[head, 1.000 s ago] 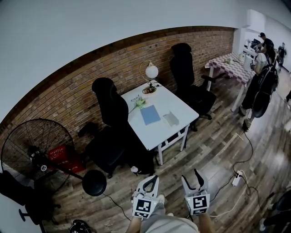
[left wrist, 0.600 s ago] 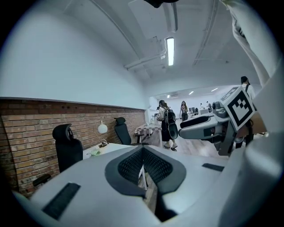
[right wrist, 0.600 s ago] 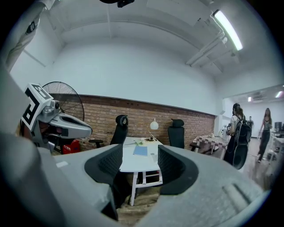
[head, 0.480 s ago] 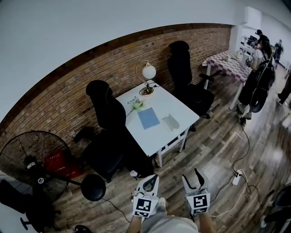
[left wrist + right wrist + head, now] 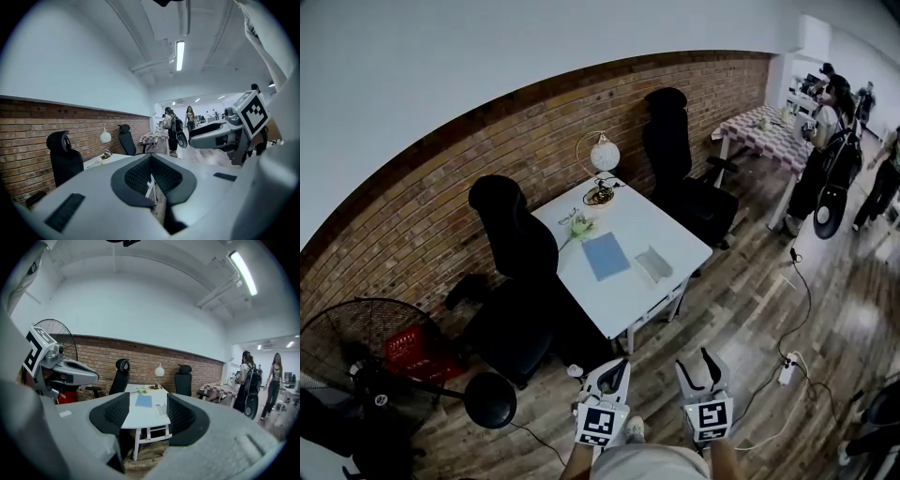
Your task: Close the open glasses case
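Note:
The open glasses case (image 5: 653,263) lies pale grey near the front right of a white table (image 5: 628,298), far ahead of both grippers; between the right gripper's pads it is a small pale glasses case (image 5: 161,408). My left gripper (image 5: 611,373) hangs low over the wooden floor with its pads together, and only a thin slit shows in the left gripper (image 5: 152,187). My right gripper (image 5: 697,366) is beside it, open and holding nothing. The table (image 5: 146,416) fills the gap of the right gripper (image 5: 144,416).
A blue notebook (image 5: 606,255), a green flower (image 5: 580,226) and a globe lamp (image 5: 604,155) share the table. Two black office chairs (image 5: 517,236) (image 5: 673,150) flank it. A fan (image 5: 352,361), red crate (image 5: 411,349), floor cables with a power strip (image 5: 787,371) and people (image 5: 825,159) stand around.
The head view has swung: the table sits slightly lower and nearer the middle, the fan has slid to the lower left. Both grippers keep their place and their jaw states.

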